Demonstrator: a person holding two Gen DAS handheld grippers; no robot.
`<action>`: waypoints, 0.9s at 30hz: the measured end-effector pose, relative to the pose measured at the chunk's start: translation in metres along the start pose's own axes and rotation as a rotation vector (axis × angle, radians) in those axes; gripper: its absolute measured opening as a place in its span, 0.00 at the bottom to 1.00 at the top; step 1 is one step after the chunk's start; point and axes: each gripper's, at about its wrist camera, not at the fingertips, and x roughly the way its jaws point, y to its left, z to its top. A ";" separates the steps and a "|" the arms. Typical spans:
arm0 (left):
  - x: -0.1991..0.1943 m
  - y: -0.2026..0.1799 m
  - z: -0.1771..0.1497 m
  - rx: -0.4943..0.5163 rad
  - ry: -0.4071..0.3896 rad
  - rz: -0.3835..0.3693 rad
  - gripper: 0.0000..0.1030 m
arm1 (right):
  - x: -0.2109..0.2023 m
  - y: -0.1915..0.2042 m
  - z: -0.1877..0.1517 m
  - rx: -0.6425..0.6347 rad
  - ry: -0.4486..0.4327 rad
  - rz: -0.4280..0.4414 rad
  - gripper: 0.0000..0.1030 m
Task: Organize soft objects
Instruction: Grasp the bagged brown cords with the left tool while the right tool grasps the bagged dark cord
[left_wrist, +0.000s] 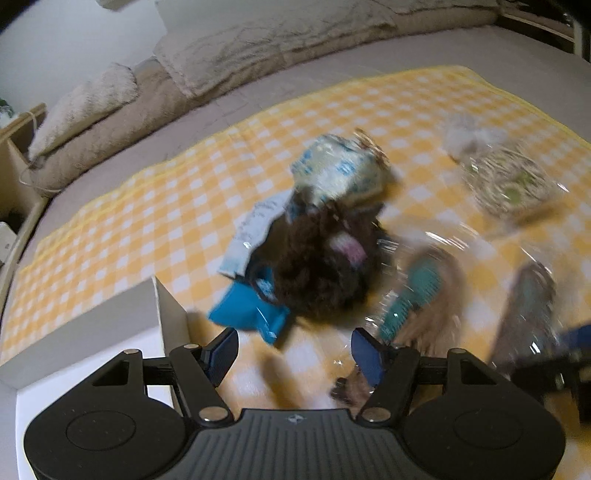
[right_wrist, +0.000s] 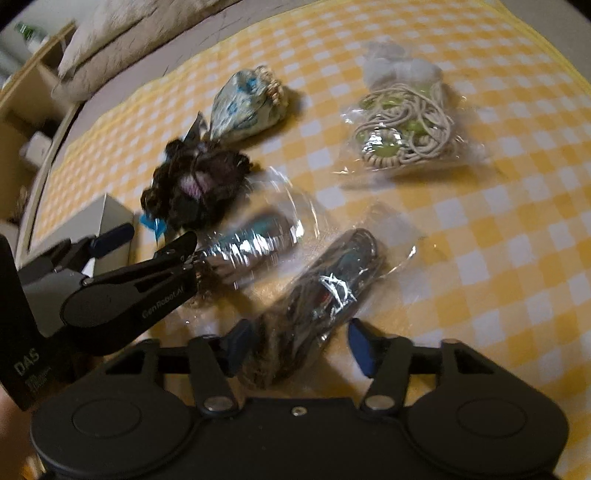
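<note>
- Right now the right gripper (right_wrist: 295, 345) straddles the near end of a dark wrapped bundle (right_wrist: 332, 280) lying on the yellow checked cloth (right_wrist: 480, 221); its blue pads look just clear of the plastic, so I judge it released, not yet clamped.
- Nearby to the left, the left gripper (left_wrist: 293, 352) hangs open over the cloth, holding nothing, with a teal wrapped bundle (left_wrist: 410, 295) just beyond its right pad.
- Other soft items: a dark fuzzy piece (right_wrist: 195, 184) and a floral pouch (right_wrist: 243, 107) farther left, and a bagged coil of cord (right_wrist: 402, 125) at far right.
- A white box (left_wrist: 92, 332) stands at the near left, probably where things go.
- To grip well, close on the bundle's body rather than on loose film, which would slip, and lift straight so the neighbouring wrapper is not dragged.
- Writing: the left gripper's arm reads "GenRobot.AI"; a dark block at the near left shows "DAS". The packages' labels are too blurred to read.
</note>
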 end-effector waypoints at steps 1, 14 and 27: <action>-0.003 -0.001 -0.002 0.010 0.007 -0.016 0.67 | -0.001 0.001 0.000 -0.021 -0.002 -0.007 0.43; -0.034 0.007 0.000 -0.200 0.036 -0.244 0.67 | -0.018 -0.010 -0.016 -0.156 0.027 -0.020 0.16; 0.000 -0.048 0.008 -0.101 0.096 -0.169 0.65 | -0.022 -0.013 -0.019 -0.232 0.033 -0.021 0.15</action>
